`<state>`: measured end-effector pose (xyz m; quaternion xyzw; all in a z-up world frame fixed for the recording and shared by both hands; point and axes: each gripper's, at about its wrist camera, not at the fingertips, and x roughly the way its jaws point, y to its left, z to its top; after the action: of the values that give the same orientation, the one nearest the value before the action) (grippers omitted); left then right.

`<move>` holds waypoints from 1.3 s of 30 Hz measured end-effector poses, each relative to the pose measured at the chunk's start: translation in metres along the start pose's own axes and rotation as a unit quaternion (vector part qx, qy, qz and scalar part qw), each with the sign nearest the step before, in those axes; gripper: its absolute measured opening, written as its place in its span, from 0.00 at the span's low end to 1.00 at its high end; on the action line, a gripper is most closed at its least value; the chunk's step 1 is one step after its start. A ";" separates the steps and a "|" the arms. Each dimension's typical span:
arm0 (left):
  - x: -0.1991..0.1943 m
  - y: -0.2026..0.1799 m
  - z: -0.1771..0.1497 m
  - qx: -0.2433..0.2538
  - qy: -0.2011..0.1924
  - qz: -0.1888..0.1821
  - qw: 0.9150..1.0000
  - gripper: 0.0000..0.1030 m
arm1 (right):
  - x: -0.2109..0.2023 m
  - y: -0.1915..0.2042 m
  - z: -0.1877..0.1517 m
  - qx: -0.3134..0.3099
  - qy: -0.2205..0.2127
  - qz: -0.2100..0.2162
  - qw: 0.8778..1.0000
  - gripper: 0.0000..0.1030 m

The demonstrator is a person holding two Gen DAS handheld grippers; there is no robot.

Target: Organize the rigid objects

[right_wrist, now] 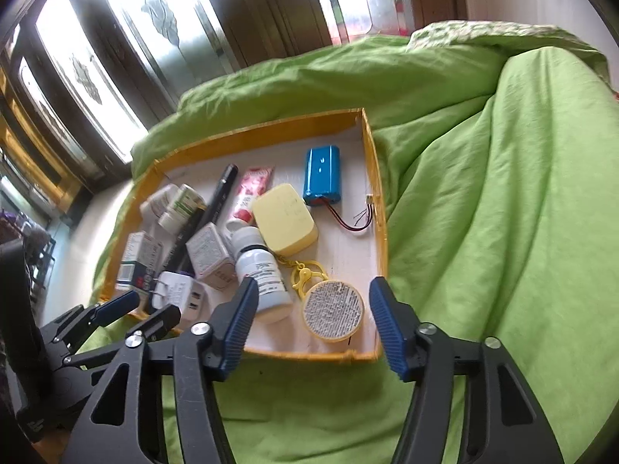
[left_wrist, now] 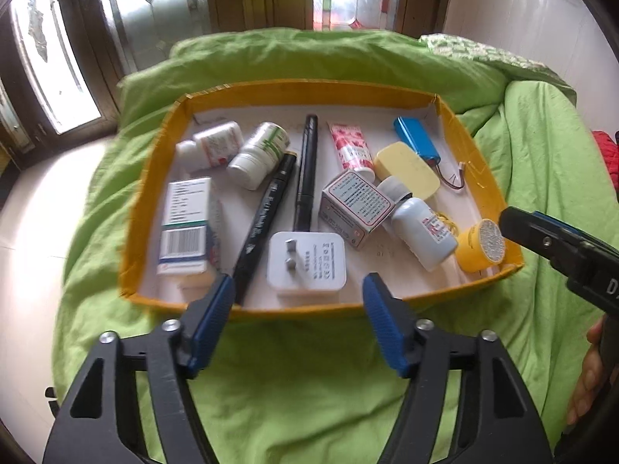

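A yellow-walled tray (left_wrist: 309, 89) (right_wrist: 377, 178) on a green blanket holds several items: a white charger plug (left_wrist: 307, 261) (right_wrist: 182, 295), two black pens (left_wrist: 263, 216), white pill bottles (left_wrist: 423, 232) (right_wrist: 263, 278), medicine boxes (left_wrist: 187, 224), a pink tube (left_wrist: 350, 147), a pale yellow case (left_wrist: 406, 172) (right_wrist: 286, 224), a blue battery pack (left_wrist: 416, 135) (right_wrist: 321, 176) and a round yellow disc (left_wrist: 481, 245) (right_wrist: 332, 315). My left gripper (left_wrist: 300, 305) is open and empty at the tray's near edge, before the plug. My right gripper (right_wrist: 313, 313) is open and empty, its fingers either side of the disc.
The green blanket (left_wrist: 290, 386) (right_wrist: 483, 212) covers the bed around the tray and bunches up high on the right. Windows and wooden frames (left_wrist: 77, 58) stand behind. The right gripper shows at the left wrist view's right edge (left_wrist: 514, 224).
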<state>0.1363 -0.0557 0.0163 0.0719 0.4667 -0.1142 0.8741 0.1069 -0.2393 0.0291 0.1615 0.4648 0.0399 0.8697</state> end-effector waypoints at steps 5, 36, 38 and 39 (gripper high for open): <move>-0.026 0.002 -0.013 -0.004 -0.017 0.023 1.000 0.76 | -0.025 0.003 -0.016 0.005 -0.011 0.019 1.000 0.84; -0.122 -0.019 -0.032 -0.001 -0.076 0.068 0.995 0.84 | -0.085 0.023 -0.076 -0.030 -0.008 0.014 0.999 0.99; -0.123 -0.020 -0.033 0.001 -0.075 0.068 0.995 0.84 | -0.087 0.024 -0.077 -0.031 -0.010 0.014 0.999 0.99; -0.123 -0.020 -0.033 0.000 -0.075 0.068 0.995 0.84 | -0.088 0.025 -0.076 -0.032 -0.012 0.013 0.999 0.99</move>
<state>0.0378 -0.0512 0.1001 0.0951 0.3942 -0.0599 0.9122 -0.0038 -0.2169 0.0678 0.1403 0.4507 0.0637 0.8793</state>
